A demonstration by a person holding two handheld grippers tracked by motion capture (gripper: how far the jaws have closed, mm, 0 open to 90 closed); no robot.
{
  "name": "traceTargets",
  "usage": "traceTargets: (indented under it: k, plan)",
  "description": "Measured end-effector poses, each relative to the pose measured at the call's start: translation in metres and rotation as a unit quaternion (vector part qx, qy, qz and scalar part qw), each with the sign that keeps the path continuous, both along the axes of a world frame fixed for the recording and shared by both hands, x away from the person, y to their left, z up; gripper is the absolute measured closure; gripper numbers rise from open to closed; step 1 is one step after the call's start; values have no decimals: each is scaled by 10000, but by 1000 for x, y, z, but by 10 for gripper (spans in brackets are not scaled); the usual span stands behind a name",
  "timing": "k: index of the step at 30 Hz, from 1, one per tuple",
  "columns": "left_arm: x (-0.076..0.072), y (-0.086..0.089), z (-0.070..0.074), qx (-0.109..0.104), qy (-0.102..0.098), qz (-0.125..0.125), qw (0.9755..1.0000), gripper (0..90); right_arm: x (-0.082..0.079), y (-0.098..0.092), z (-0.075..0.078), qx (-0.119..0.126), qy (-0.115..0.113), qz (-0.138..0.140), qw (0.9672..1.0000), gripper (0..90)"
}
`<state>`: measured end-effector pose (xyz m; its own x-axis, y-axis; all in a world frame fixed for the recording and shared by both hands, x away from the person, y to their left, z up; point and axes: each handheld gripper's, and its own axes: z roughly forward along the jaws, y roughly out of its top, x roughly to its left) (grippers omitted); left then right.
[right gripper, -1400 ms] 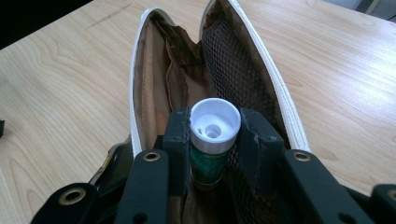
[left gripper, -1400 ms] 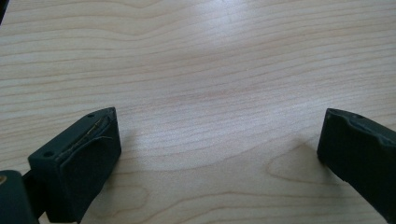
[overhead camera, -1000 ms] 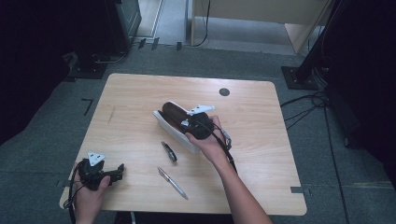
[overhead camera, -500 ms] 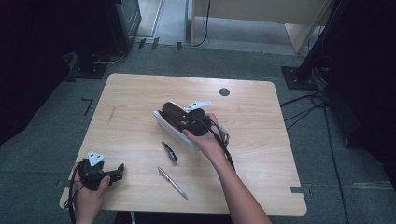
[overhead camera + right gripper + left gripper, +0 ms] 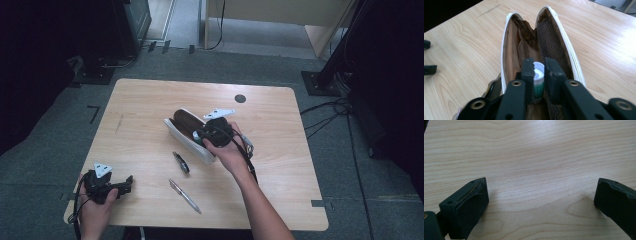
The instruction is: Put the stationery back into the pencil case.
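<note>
A white pencil case (image 5: 186, 131) lies unzipped in the middle of the table, its brown lining and mesh pocket showing (image 5: 531, 42). My right gripper (image 5: 202, 135) (image 5: 539, 72) is at the case's near end, shut on a small tube with a white cap and green label (image 5: 538, 78), held inside the opening. My left gripper (image 5: 128, 183) (image 5: 541, 197) rests near the table's front left corner, open, with bare wood between its jaws.
A dark folding knife (image 5: 181, 162) and a silver pen (image 5: 185, 196) lie on the wooden table (image 5: 280, 125) in front of the case. A round black cable hole (image 5: 240, 98) sits at the back. Dark stands and cables surround the table.
My right gripper has moved left and down, bringing the tube into the open end of the case. The left gripper has stayed put.
</note>
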<state>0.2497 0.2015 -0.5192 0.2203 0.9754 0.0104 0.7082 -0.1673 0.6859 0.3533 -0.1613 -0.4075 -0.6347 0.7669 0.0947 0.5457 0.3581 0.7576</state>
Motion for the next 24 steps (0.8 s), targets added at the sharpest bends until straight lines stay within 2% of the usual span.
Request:
traceTargets:
  k: [3, 4, 7, 9, 13, 18, 24]
  plan:
    - [0, 0, 0, 1, 1, -1, 10000, 0, -4, -2, -2, -168, -13, 37, 9999, 900]
    - [0, 0, 0, 0, 1, 0, 10000, 0, -5, -2, -5, -265, 75, 92, 9996, 900]
    - [0, 0, 0, -2, 1, 4, 10000, 0, -3, 0, -9, -336, 140, 129, 9993, 900]
    - [0, 0, 0, -1, 1, 0, 10000, 0, 1, 5, -10, -356, 184, 149, 9991, 900]
    - [0, 0, 0, -1, 1, 3, 10000, 0, 18, 20, -13, -550, 272, 202, 9979, 900]
    - [0, 0, 0, -2, -2, -1, 10000, 0, 23, 26, -9, -426, 188, 225, 9987, 900]
    - [0, 0, 0, -1, 0, -2, 10000, 0, 10, 15, -2, -81, -30, 82, 9999, 896]
